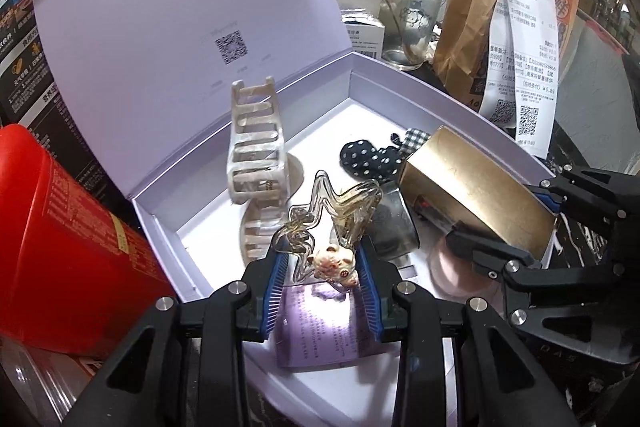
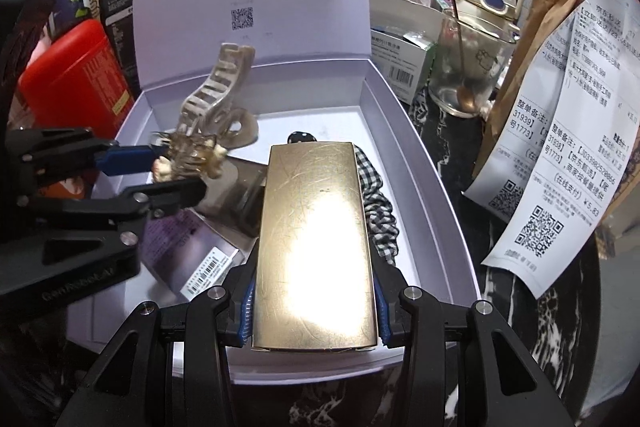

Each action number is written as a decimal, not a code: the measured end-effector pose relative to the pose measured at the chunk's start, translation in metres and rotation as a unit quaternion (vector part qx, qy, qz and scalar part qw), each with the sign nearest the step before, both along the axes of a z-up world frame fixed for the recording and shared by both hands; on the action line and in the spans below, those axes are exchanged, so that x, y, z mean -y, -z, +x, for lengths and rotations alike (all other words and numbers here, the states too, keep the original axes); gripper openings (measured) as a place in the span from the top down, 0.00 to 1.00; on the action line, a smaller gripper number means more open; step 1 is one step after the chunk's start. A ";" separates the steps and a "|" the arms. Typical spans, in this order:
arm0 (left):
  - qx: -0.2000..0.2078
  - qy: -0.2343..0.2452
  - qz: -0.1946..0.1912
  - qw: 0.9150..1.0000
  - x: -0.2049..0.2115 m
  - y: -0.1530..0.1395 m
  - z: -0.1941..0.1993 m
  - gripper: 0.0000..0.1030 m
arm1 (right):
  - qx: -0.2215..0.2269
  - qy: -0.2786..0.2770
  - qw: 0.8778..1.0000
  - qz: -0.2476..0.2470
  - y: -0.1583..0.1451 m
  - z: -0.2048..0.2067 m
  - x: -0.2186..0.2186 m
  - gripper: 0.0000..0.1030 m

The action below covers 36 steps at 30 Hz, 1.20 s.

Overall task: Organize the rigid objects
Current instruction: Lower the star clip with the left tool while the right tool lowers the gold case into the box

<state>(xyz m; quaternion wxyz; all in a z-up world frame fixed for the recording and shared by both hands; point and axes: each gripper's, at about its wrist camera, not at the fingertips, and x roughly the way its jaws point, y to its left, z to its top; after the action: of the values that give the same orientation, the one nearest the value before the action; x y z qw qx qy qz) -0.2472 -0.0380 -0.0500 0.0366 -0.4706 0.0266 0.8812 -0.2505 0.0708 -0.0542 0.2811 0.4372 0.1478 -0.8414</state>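
Note:
An open lilac gift box (image 1: 160,211) (image 2: 424,163) lies in front of both grippers, its lid standing up behind. My left gripper (image 1: 322,267) (image 2: 176,175) is shut on a clear star-shaped hair claw (image 1: 320,223) (image 2: 192,151) with a small pig charm, held just above the box floor. My right gripper (image 2: 314,301) (image 1: 516,223) is shut on a long gold case (image 2: 316,243) (image 1: 476,187), held over the right half of the box. A cream hair claw (image 1: 256,151) (image 2: 216,95) stands upright in the box's back left.
In the box lie a dotted fabric piece (image 1: 368,157), a checked scrunchie (image 2: 376,199), a purple leaflet (image 1: 320,323) (image 2: 188,251) and a grey metal item (image 1: 392,227). A red tin (image 1: 60,247) stands left. A glass with spoon (image 2: 464,83), kettle and brown receipt bag (image 1: 480,15) crowd the right.

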 end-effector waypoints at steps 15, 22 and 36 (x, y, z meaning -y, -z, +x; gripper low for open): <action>0.016 -0.021 -0.004 1.000 0.012 0.010 -0.002 0.67 | 0.000 0.009 1.000 0.009 0.002 -0.002 0.006 0.56; 0.008 -0.028 0.004 1.000 0.010 0.010 -0.004 0.67 | -0.002 0.016 1.000 0.014 -0.001 -0.001 0.003 0.55; 0.013 -0.008 0.015 1.000 -0.002 0.008 -0.004 0.67 | -0.038 0.035 0.998 0.024 -0.026 0.011 -0.007 0.46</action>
<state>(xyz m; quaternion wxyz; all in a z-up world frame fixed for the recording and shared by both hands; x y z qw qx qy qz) -0.2510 -0.0361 -0.0583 0.0369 -0.4813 0.0089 0.8757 -0.2393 0.0779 -0.0284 0.2352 0.4161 0.1636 -0.8630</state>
